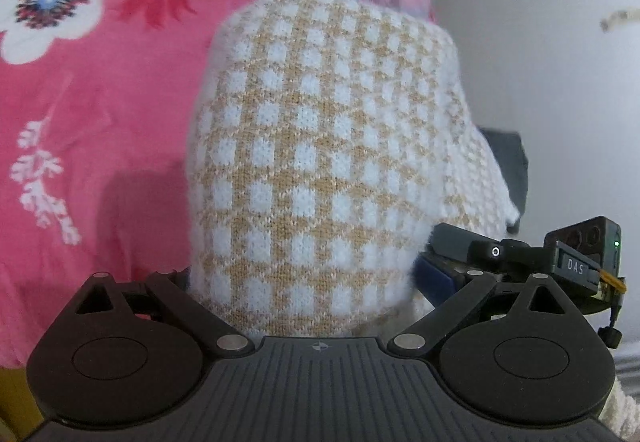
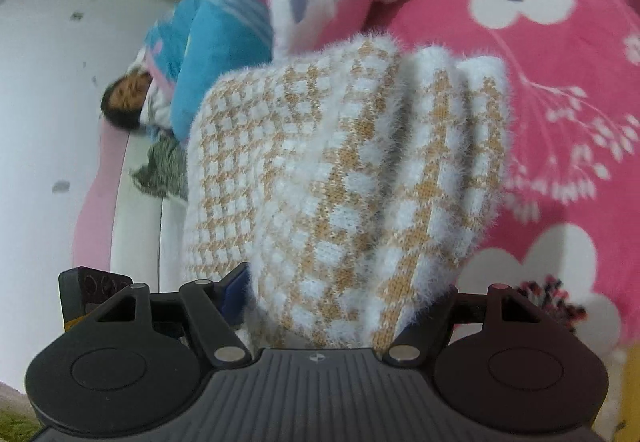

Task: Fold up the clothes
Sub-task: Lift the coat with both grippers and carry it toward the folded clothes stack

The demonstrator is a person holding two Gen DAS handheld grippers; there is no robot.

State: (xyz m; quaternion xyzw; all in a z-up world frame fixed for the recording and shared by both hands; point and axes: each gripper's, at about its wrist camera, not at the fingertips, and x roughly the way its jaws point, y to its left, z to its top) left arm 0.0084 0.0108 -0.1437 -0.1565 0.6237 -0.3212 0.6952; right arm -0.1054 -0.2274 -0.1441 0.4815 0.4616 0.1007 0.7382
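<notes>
You had the knit [image 1: 320,146] lifted above the pink sheet [image 1: 100,114], its checked cloth hanging between both tools. Your left gripper [image 1: 304,282] stood wide with the knit bunched between its arms; its fingertips were hidden, so I could not tell the grip. Your right gripper [image 2: 344,294] likewise: wide, knit [image 2: 344,170] draped over it, fingertips hidden.

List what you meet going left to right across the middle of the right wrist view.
White wall → a person lying under a blue blanket → fuzzy tan-and-white checked sweater → pink flowered bedsheet.
</notes>
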